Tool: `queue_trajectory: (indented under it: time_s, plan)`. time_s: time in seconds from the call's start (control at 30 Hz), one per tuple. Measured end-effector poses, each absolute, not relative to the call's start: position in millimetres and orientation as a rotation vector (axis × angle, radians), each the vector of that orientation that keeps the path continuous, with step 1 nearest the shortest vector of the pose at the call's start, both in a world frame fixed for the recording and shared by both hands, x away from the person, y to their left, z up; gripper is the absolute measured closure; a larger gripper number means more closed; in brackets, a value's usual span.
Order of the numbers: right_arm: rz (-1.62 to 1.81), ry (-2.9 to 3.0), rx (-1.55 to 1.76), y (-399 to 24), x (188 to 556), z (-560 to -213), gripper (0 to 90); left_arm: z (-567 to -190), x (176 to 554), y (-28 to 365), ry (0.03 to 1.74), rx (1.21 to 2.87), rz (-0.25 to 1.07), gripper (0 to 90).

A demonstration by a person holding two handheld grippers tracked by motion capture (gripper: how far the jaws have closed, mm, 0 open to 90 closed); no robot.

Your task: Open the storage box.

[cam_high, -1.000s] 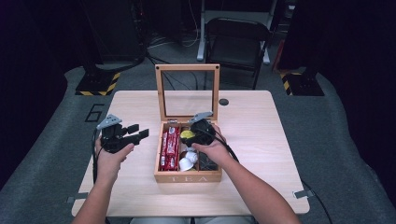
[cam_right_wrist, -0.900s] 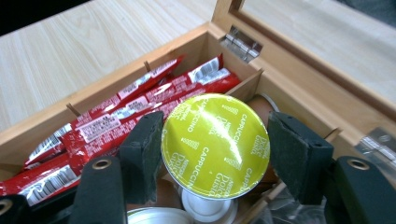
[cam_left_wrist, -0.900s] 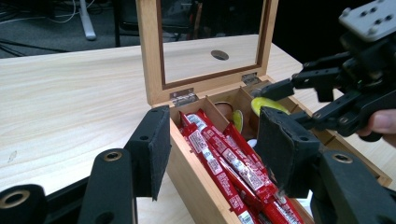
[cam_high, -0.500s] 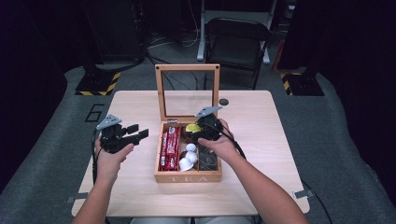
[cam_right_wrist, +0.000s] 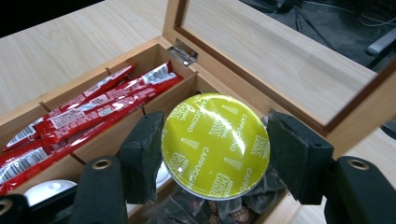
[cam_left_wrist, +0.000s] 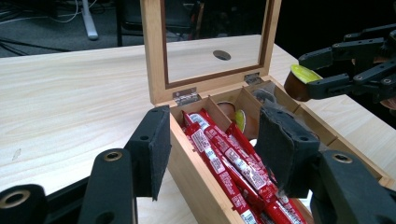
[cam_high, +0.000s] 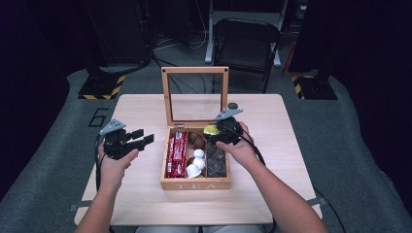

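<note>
I keep right hand-held gripper [cam_right_wrist: 212, 149] clamped on green-lidded capsule [cam_right_wrist: 215, 145] above tea box [cam_high: 195, 183]; lift straight, clear glass lid [cam_high: 195, 94]. Left hand-held gripper [cam_high: 143, 137] parted, empty, beside box.

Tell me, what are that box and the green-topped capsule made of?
The tea box looks like pale, smooth-finished wood with visible grain, its lid framing a clear pane, glass or plastic. The capsule has a shiny, crinkled yellow-green top, probably foil; its brown body looks like plastic.
</note>
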State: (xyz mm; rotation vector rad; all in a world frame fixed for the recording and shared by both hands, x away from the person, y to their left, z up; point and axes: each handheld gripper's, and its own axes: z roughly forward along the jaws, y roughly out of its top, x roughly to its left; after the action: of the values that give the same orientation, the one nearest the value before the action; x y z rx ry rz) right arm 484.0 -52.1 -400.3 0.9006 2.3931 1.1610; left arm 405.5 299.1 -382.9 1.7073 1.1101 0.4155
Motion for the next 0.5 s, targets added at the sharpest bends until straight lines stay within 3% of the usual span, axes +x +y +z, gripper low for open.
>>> queue_trajectory:
  time_s: [0.5]
  plan:
    - [1.135, 2.329, 0.993, -87.7, 487.2, -401.7, 37.5, -383.6, 405.8, 299.9, 1.117, 1.7, 0.416, 44.8]
